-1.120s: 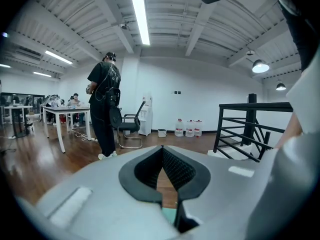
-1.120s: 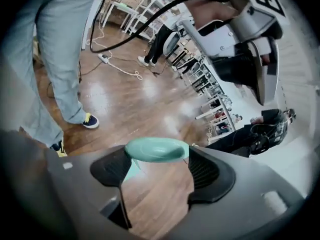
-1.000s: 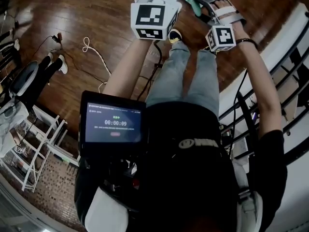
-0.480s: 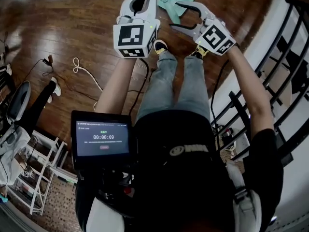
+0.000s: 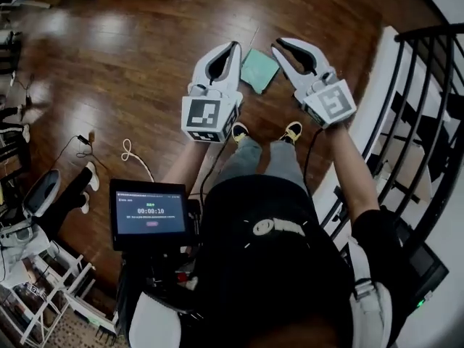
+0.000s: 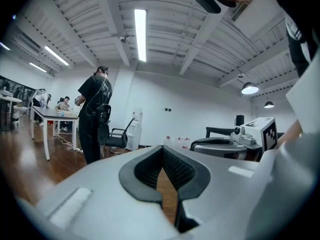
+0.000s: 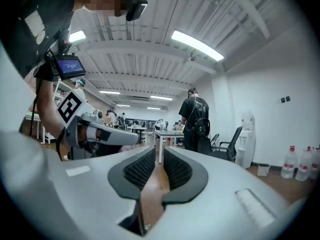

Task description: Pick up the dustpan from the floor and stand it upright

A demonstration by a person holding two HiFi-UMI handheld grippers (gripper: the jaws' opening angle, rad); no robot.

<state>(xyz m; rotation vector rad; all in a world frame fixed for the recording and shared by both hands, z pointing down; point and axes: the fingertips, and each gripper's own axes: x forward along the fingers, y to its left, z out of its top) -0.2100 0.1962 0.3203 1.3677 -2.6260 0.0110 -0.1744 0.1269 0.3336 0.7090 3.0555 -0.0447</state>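
The green dustpan (image 5: 259,69) rests on the dark wood floor beyond the person's shoes, and neither gripper touches it. Whether it stands or lies flat I cannot tell from above. Both grippers are raised and point level across the room. My left gripper (image 5: 233,45) is left of the dustpan in the head view, its ribbed pads meeting at the tips (image 6: 161,149) with nothing in them. My right gripper (image 5: 278,46) is right of the dustpan. Its jaws are closing, and only a narrow slit (image 7: 159,151) remains between the pads, with nothing in it.
A black railing (image 5: 428,85) and a white ledge (image 5: 366,129) run along the right. Cables (image 5: 134,154) lie on the floor at the left, near another person's legs (image 5: 72,187). A person in black (image 6: 95,116) stands by tables and office chairs farther off.
Both grippers have risen from the floor and now point level. The right jaws went from wide open beside the dustpan to almost closed. The dustpan stays on the floor.
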